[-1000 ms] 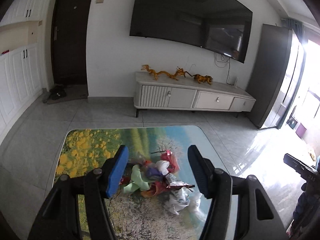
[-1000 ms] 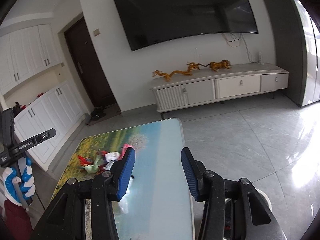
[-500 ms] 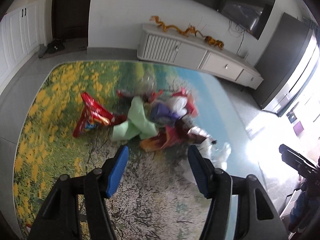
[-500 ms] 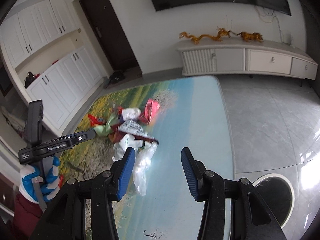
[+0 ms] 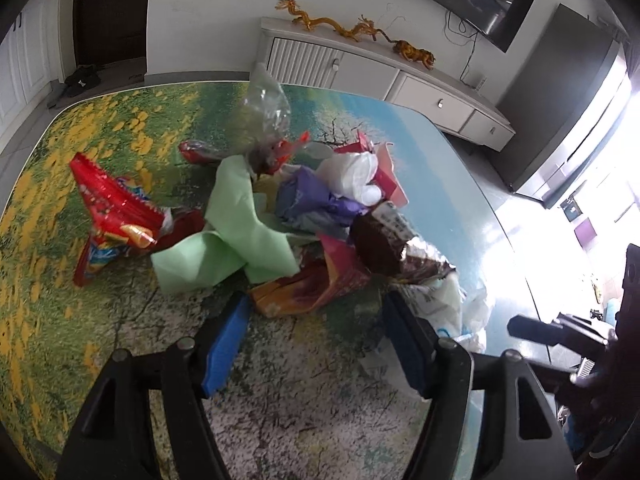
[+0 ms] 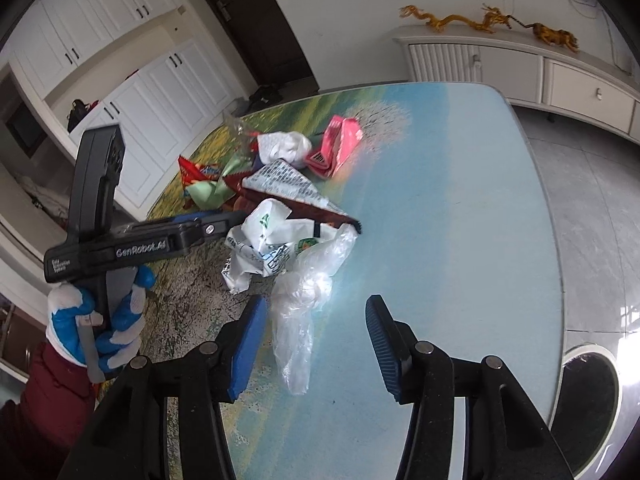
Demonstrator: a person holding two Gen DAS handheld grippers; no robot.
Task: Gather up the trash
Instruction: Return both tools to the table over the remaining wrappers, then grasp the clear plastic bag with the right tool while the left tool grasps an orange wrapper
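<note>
One trash pile [image 5: 304,208] is seen mid-table [image 5: 80,320], at twelve o'clock from the left gripper [image 5: 316,328]. Two grippers are held wide apart, nothing clamped; a clear plastic bag [image 6: 304,292] lies between the right gripper's [image 6: 312,332] fingers.

Right claw [image 6: 314,336] held wide apart above desk [image 6: 460,240], nothing between blue pads [image 6: 246,344]. Clear plastic bag [image 6: 308,292] lay crumpled just ahead of left pad, touching white printed bag [image 6: 264,240]. Behind these: printed wrapper [image 6: 288,186], pink packet [image 6: 338,146], white wad [image 6: 282,146], green paper [image 6: 210,192], all heaped together. Left claw [image 6: 216,222] seen at pile's left edge, gripped by blue-and-white gloved hand [image 6: 100,320]. Round bin [image 6: 588,392] on floor, lower right.
</note>
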